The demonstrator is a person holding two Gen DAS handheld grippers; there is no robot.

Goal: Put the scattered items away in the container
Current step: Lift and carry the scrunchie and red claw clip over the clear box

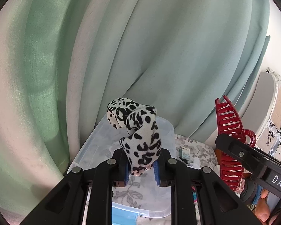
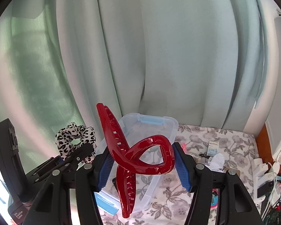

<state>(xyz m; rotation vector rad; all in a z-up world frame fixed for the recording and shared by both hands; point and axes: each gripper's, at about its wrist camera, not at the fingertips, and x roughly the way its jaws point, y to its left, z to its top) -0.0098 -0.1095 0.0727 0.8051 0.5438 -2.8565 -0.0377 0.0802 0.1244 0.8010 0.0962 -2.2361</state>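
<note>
My left gripper [image 1: 142, 166] is shut on a black-and-white leopard-print scrunchie [image 1: 140, 131], which sticks up between the blue pads over the clear plastic box [image 1: 95, 146]. The right gripper [image 2: 141, 164] is shut on a large red hair claw clip [image 2: 140, 157], pinching its looped handles, and the toothed jaws stick up and down. The clip hangs over the near side of the clear box [image 2: 159, 125], which has blue latches. In the right wrist view the scrunchie [image 2: 75, 138] and left gripper [image 2: 75, 156] show at left; the left wrist view has the red clip [image 1: 229, 142] at right.
The box stands on a floral cloth [image 2: 224, 146] against pale green curtains [image 2: 159, 56]. A small white carton [image 2: 213, 147], crumpled white paper [image 2: 218, 161] and dark bits lie right of the box. White chargers and cables [image 2: 266, 180] crowd the far right edge.
</note>
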